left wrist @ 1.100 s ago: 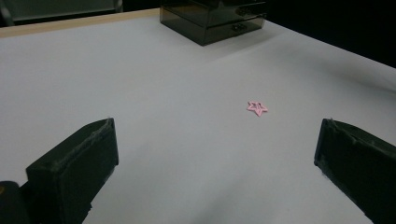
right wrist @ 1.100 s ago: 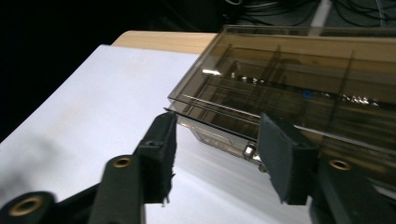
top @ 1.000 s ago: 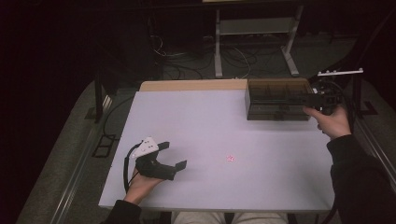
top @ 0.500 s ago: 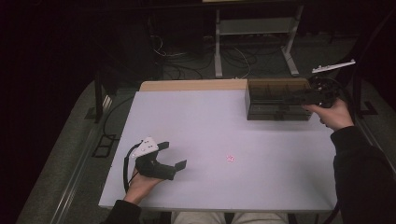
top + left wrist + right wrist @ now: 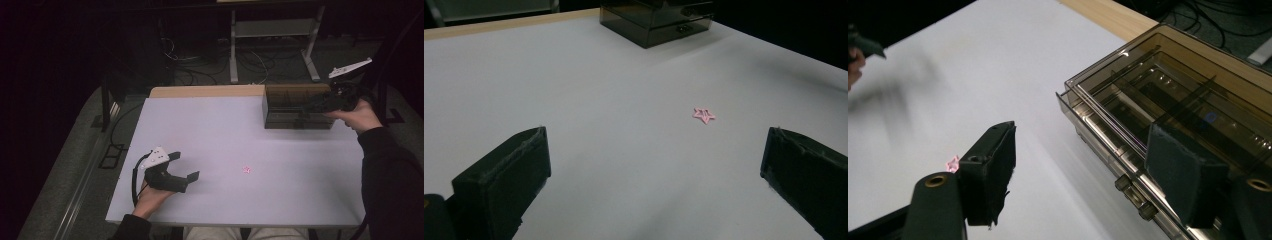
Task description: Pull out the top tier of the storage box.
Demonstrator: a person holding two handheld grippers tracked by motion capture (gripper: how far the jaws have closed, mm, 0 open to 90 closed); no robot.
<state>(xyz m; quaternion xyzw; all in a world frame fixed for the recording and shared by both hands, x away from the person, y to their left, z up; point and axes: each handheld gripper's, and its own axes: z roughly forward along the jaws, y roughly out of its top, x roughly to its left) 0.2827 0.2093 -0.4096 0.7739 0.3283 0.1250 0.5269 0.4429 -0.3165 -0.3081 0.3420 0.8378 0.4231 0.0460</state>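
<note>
right gripper held over the near right part of a smoked, see-through organiser box, at the far right of the white table. jaws apart at a middling width, just opened further, nothing between the pads. seen along that gripper's own jaws: one black finger over bare tabletop, the other over the box's front rim, with the box's open top compartments and dividers spread beyond it. two small drawer knobs on the box front, just below and between the fingers, untouched. grey three-cornered plate raised above the hand that carries this gripper.

left gripper rested on the near left part of the table, gripped from below by the other hand, its grey plate on top. jaws wide and empty, fingers far apart at either side of bare tabletop. small pink star-shaped clip flat on the table, ahead of this gripper and toward its right finger, well short of the box farther off. same clip between the two grippers, nearer the left one, well apart from the right; glimpsed behind the right gripper's left finger as a pink tip.

light wooden strip along the table's far edge, behind the box.
</note>
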